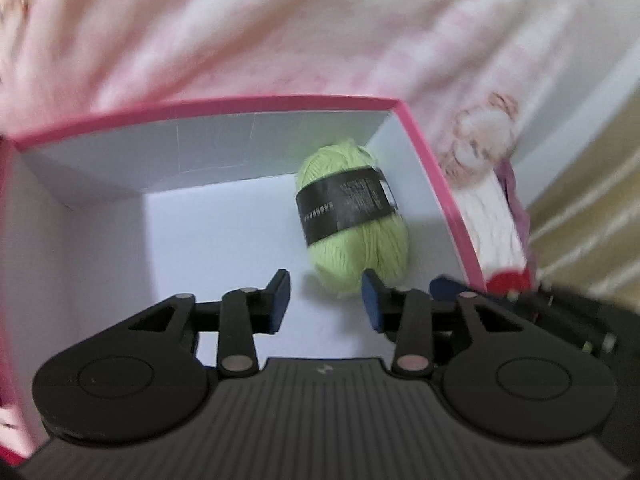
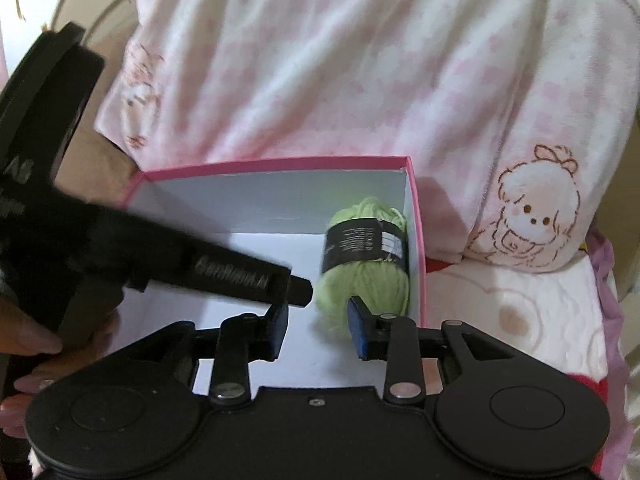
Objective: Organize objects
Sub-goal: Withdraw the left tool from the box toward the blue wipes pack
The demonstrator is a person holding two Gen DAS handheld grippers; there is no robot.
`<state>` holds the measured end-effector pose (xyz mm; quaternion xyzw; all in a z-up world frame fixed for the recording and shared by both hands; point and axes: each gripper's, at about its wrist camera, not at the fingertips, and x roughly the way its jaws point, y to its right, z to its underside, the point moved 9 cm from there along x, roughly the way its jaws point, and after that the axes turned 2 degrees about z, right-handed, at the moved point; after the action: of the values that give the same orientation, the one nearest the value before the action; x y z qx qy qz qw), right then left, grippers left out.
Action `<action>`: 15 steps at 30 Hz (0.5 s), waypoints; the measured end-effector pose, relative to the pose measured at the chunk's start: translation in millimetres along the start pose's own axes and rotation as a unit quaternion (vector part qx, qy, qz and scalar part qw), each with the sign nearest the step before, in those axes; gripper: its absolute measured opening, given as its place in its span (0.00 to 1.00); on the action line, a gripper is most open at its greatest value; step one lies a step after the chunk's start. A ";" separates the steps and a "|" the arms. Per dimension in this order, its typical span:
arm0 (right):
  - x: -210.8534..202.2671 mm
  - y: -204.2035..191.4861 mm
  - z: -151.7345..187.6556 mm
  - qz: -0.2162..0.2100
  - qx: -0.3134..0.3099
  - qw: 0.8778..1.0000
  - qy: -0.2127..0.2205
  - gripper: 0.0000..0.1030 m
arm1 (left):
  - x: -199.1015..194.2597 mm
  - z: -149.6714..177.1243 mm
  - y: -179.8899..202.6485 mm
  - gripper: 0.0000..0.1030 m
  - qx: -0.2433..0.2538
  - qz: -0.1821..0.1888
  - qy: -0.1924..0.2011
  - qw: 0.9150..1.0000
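Observation:
A light green yarn ball with a black paper band (image 1: 352,216) lies in the far right corner of an open pink box with a white inside (image 1: 256,102). It also shows in the right wrist view (image 2: 366,258), inside the same box (image 2: 280,162). My left gripper (image 1: 325,300) is open and empty, just short of the yarn over the box floor. My right gripper (image 2: 318,324) is open and empty, its right finger close to the yarn's near end. The left gripper's body (image 2: 120,256) crosses the right wrist view from the left.
A person in pink and white pyjamas with a puppy print (image 2: 532,216) sits right behind the box. A red object (image 1: 510,282) shows just outside the box's right wall. A pale yellow fabric (image 1: 592,216) lies at the right.

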<state>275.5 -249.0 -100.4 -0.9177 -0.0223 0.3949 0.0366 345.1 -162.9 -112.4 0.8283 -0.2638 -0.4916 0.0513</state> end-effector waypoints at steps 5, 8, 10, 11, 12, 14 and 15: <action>-50.1 -19.5 11.0 -0.013 -0.021 1.000 0.003 0.41 | -50.5 18.5 9.3 0.50 0.018 -0.004 -0.001 1.000; -79.1 -29.7 14.1 -0.023 -0.022 0.999 0.002 0.46 | -77.0 26.8 14.7 0.53 0.027 -0.009 -0.004 1.000; -96.1 -36.7 16.2 -0.038 -0.021 0.999 -0.005 0.48 | -97.0 34.6 14.6 0.55 0.031 -0.010 -0.011 0.999; -103.6 -39.9 18.0 -0.042 -0.021 0.999 -0.009 0.49 | -102.9 37.9 18.3 0.55 0.033 -0.008 -0.013 0.999; -111.3 -43.1 19.7 -0.047 -0.021 0.999 -0.013 0.50 | -111.6 41.9 19.6 0.56 0.037 -0.006 -0.014 0.999; -126.6 -48.4 24.6 -0.061 -0.013 0.998 -0.022 0.55 | -128.2 50.9 21.8 0.58 0.049 -0.005 -0.016 0.999; -133.5 -50.7 27.1 -0.069 -0.006 0.997 -0.027 0.59 | -137.4 56.3 22.8 0.59 0.060 -0.007 -0.017 0.998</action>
<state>163.5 -206.5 -18.0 -0.9034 -0.0887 0.4155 0.0580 237.2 -105.6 -25.2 0.8235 -0.2876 -0.4890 -0.0062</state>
